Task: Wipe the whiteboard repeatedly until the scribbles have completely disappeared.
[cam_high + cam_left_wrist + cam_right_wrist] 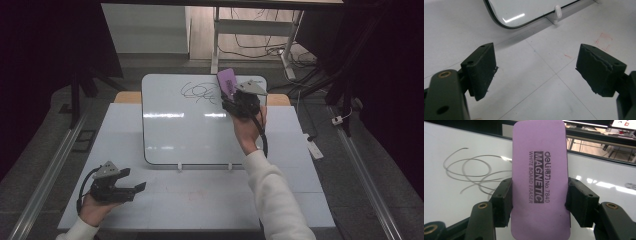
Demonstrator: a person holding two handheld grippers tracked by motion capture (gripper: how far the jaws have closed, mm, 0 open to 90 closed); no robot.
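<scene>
A purple magnetic whiteboard eraser is clamped between the jaws of my right gripper. In the high view that right gripper holds the eraser over the upper right part of the whiteboard, just right of a grey scribble. The scribble lies to the eraser's left in the right gripper view. My left gripper rests near the table's front left, jaws wide apart and nothing between them. Its fingers hover over bare tabletop.
The whiteboard leans on two small white feet at its near edge. Faint red marks are drawn on the white table. A white object lies off the table's right side. Desk legs and cables stand behind.
</scene>
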